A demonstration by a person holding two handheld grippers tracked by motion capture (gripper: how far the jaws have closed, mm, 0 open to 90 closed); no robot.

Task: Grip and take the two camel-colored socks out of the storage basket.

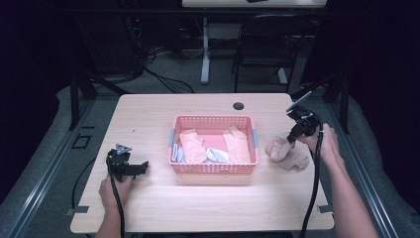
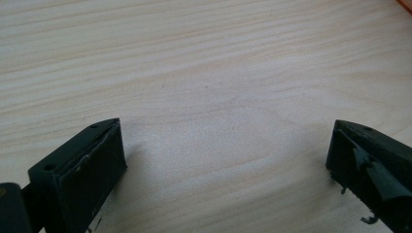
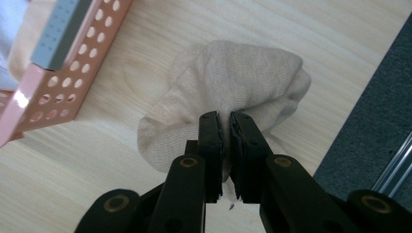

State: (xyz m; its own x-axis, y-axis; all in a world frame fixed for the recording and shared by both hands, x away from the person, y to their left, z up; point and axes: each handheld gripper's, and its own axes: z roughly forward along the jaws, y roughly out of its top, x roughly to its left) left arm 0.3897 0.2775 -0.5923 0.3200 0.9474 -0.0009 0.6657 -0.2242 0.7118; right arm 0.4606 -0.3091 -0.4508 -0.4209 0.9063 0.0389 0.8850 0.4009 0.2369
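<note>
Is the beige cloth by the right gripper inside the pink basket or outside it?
Outside: the beige cloth lies bunched on the table, right of the pink basket, with the right gripper pinched on it.

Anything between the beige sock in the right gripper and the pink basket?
Nothing visible. The right gripper pinches the beige sock on bare table right of the pink basket; only its wall remains to clear.

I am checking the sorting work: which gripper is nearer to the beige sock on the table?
Right. The right gripper is shut on the beige sock, beside the pink basket. The left gripper rests open beyond the basket's other side.
</note>
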